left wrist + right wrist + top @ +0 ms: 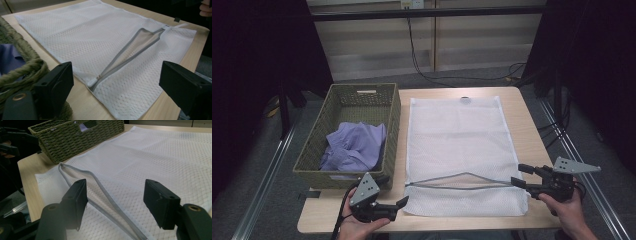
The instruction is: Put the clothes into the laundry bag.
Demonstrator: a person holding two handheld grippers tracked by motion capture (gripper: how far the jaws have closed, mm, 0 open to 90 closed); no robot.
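**Near edge of the tabletop: both grippers open at the bag's zip, nothing held**

At the near edge of the table (532, 112), a white mesh bag (455, 145) lies flat, reaching almost to the far edge. Its grey zip (462, 181) runs across the near end and gapes in the middle. A basket (388, 137) stands along the left edge, touching the bag's side, with a purple garment (357, 145) inside.

Left gripper (401, 204): jaws apart, empty, near the bag's near-left corner, by the zip's left end (98, 77). Right gripper (521, 176): jaws wide, empty, at the right end of the zip, level with the tabletop.

Assessment: the step in hand appears to be opening the bag's mouth. Recommend the right gripper pinch only the upper zip edge (100, 185), not both layers, and lift it. The left should pin the lower layer near its corner so the bag does not slide. Risk: mesh snagging.
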